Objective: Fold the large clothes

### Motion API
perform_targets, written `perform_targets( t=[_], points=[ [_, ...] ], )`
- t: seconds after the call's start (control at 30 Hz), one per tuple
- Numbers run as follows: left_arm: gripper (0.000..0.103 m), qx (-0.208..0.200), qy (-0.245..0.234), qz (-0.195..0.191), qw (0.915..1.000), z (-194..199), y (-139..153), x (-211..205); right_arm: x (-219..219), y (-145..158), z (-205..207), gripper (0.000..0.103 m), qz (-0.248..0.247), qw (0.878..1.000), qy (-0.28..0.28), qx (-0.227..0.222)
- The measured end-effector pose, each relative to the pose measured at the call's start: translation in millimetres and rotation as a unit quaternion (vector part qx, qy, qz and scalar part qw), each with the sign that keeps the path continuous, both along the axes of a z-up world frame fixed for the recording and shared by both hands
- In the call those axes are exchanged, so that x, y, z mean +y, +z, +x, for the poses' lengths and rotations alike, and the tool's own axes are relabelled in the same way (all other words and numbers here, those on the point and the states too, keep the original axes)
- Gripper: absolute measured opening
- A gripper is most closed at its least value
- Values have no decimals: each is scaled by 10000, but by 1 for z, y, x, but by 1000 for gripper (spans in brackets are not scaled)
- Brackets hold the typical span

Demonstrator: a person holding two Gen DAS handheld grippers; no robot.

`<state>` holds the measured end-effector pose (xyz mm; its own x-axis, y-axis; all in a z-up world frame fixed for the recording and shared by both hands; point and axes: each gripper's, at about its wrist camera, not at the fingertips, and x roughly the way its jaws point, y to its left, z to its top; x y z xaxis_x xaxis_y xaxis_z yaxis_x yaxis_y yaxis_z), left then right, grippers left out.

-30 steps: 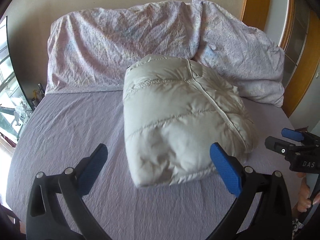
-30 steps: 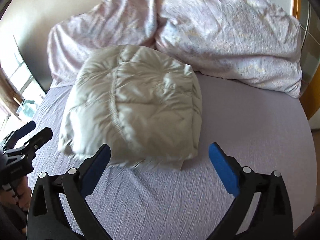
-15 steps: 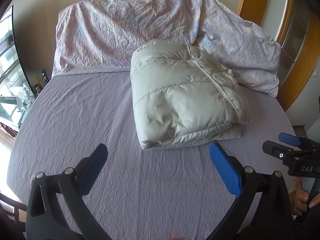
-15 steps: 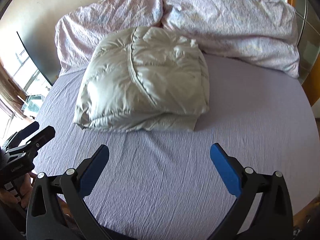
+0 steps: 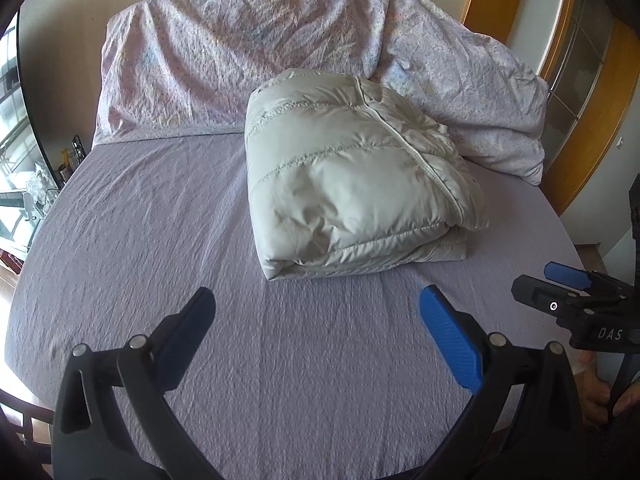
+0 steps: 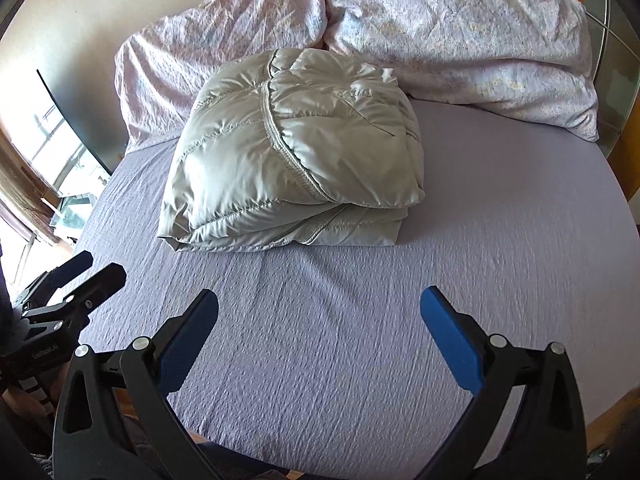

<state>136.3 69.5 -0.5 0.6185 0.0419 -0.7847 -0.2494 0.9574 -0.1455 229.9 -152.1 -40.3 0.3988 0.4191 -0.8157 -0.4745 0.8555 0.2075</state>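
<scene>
A pale grey puffer jacket lies folded into a thick bundle on the lilac bed sheet, its far edge against the pillows. It also shows in the right wrist view. My left gripper is open and empty, held over the sheet short of the bundle's near edge. My right gripper is open and empty too, also short of the bundle. Each gripper shows at the edge of the other's view: the right one, the left one.
Two patterned pillows lean against the wall at the bed's head. A wooden door frame stands at the right, a window and a cluttered sill at the left. The bed's near edge lies below my grippers.
Both grippers have drawn back from the jacket toward the bed's near edge, still open. The folded bundle now lies farther away and has settled flat on the sheet.
</scene>
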Motion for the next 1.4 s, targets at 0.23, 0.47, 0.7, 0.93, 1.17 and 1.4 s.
perform_targets(
  t=[0.23, 0.47, 0.7, 0.93, 1.17, 1.4],
  points=[
    [101, -15, -92, -58, 9999, -1, -1, -5, 3, 0, -6, 102, 29, 10000, 76, 6],
    [101, -27, -98, -81, 9999, -3, -2, -6, 2, 1, -9, 102, 76, 10000, 64, -7],
    [101, -31, -91, -96, 9999, -4, -1, -7, 1, 1, -9, 102, 137, 9999, 44, -12],
    [101, -26, -67, -113, 9999, -3, -1, -7, -1, 1, -7, 102, 187, 9998, 36, 4],
    [101, -36, -81, -110, 9999, -1, -1, -6, 0, 0, -6, 102, 211, 9998, 37, -4],
    [101, -42, -66, -117, 9999, 2, -1, -7, -1, -1, -3, 102, 237, 9997, 36, 23]
  ],
)
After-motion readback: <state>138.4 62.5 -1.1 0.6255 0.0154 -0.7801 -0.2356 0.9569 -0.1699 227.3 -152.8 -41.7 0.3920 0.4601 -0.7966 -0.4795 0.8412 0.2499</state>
